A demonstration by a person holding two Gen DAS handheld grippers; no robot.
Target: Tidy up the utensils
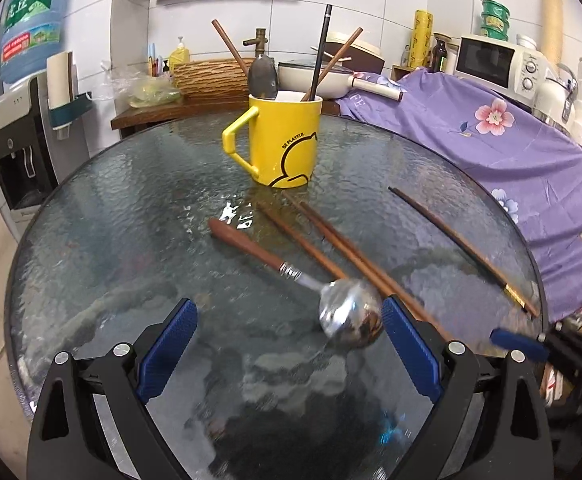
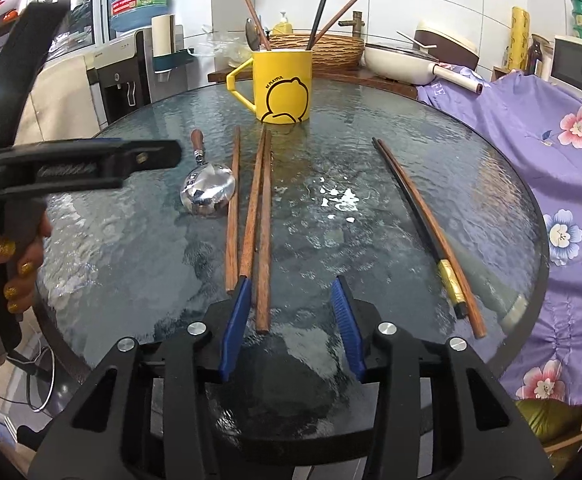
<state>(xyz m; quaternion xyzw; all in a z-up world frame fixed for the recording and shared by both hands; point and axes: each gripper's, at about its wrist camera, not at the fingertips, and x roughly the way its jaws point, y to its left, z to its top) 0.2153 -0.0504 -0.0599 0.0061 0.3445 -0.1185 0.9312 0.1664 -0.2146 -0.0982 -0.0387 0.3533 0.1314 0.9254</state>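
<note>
Chopsticks (image 2: 257, 216) of brown wood are lying in a group of three on the round glass table (image 2: 371, 128), running from the near edge toward the yellow mug (image 2: 281, 84) at the far side, probably because they are waiting to be gathered into it. The mug is already holding three chopsticks and a spoon, standing upright with the handles or tips leaning on its rim, so it is serving as the holder. The right gripper (image 2: 291, 300) is hovering low over the near ends of the group; its jaws are standing partly spread, the left blue pad is lying on or just beside the middle stick, and one stick end is sitting between the pads, but nothing is being pinched yet. The left gripper (image 1: 289, 332) is spread wide and empty above the near edge, with its right pad just beside the bowl of the metal spoon (image 1: 349, 320); a hand (image 2: 15, 268) is holding its grip. The spoon with a wooden handle is lying beside the leftmost stick, touching or almost touching it, so it may be disturbed. Another pair (image 2: 431, 232), one black stick and one brown, is lying well apart near the right edge, beside the purple flowered cloth (image 2: 551, 152). The closely packed sticks are making a single clean pick difficult, I think.
</note>
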